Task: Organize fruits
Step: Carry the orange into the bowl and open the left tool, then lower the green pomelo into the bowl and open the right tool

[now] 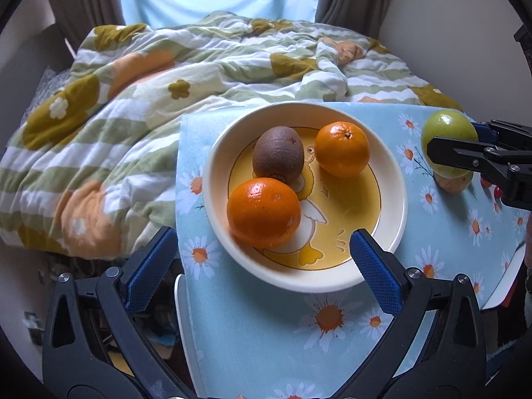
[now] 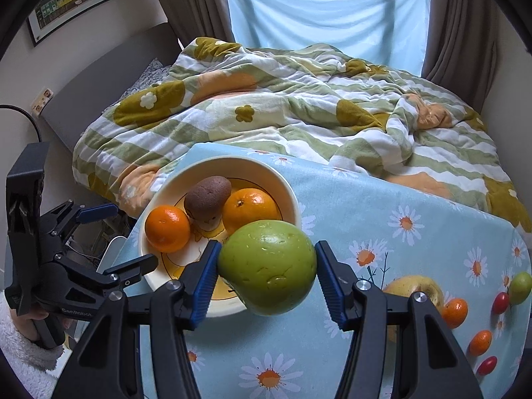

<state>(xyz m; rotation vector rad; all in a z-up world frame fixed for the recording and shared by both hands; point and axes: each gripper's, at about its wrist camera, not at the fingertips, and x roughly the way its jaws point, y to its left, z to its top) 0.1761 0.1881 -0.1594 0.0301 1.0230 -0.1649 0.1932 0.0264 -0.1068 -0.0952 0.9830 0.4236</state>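
Note:
A cream bowl with a yellow duck print holds a brown kiwi and two oranges. My left gripper is open wide just over the bowl's near rim, with the larger orange ahead of its blue pads and nothing between them. My right gripper is shut on a large green pear, held in the air right of the bowl. In the right wrist view the left gripper stands open at the bowl's left side. The left wrist view shows the held pear at the far right.
The table wears a blue daisy cloth. On its right lie a yellow apple, small oranges, cherry tomatoes and a small green fruit. A bed with a rumpled flowered quilt lies behind. A fleece sleeve shows at the left.

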